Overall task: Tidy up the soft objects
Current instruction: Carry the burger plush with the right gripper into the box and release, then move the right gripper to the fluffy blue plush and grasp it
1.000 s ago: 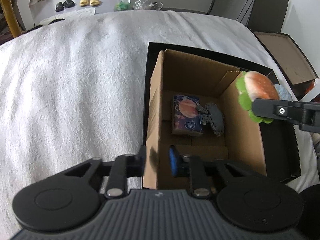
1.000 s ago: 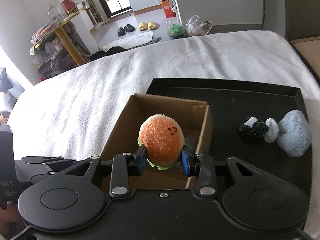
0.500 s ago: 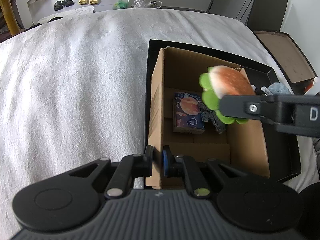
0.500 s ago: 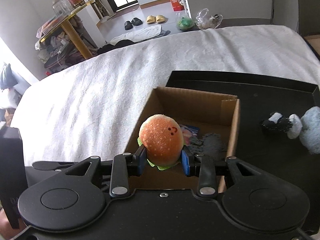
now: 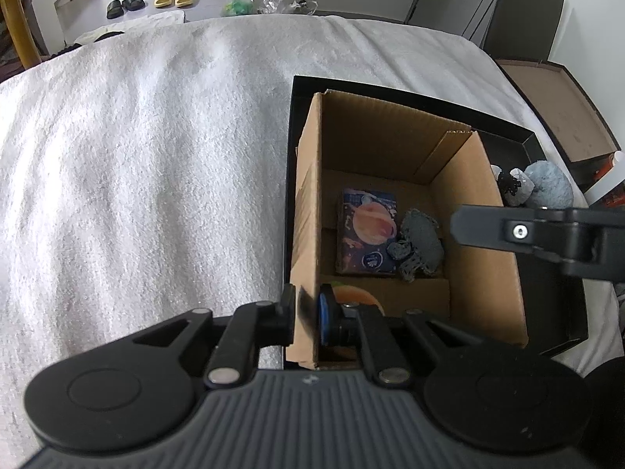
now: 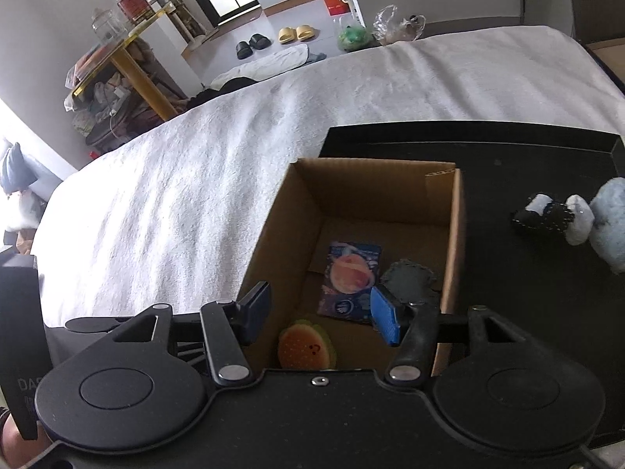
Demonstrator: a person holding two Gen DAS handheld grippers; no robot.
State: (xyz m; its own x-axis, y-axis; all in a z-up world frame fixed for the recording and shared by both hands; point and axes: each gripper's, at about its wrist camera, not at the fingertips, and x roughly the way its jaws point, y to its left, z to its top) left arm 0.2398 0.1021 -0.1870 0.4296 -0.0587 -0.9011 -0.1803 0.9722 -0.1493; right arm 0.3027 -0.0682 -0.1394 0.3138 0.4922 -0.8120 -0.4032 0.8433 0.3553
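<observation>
An open cardboard box (image 5: pixel 480 234) (image 6: pixel 455 242) stands in a black tray (image 5: pixel 527 144) (image 6: pixel 508 144) on a white bed. My left gripper (image 5: pixel 308 308) is shut on the box's near left wall. My right gripper (image 6: pixel 320 312) is open and empty above the box. The plush burger (image 6: pixel 306 346) (image 5: pixel 353 295) lies on the box floor below it. A tissue pack (image 5: pixel 367 230) (image 6: pixel 349 277) and a grey knitted piece (image 5: pixel 420 238) (image 6: pixel 408 279) also lie inside. A black-and-white plush (image 6: pixel 550 217) (image 5: pixel 511 183) and a pale blue plush (image 6: pixel 609 222) (image 5: pixel 549 187) lie in the tray to the right.
The white towel-covered bed (image 5: pixel 136 164) spreads to the left and beyond. A second open cardboard box (image 5: pixel 562 117) sits off the bed at the far right. Slippers (image 6: pixel 273 37) and bags lie on the floor past the bed.
My right gripper moved over the box, opened and let go of the burger, which now lies inside. My left gripper closed on the box's wall.
</observation>
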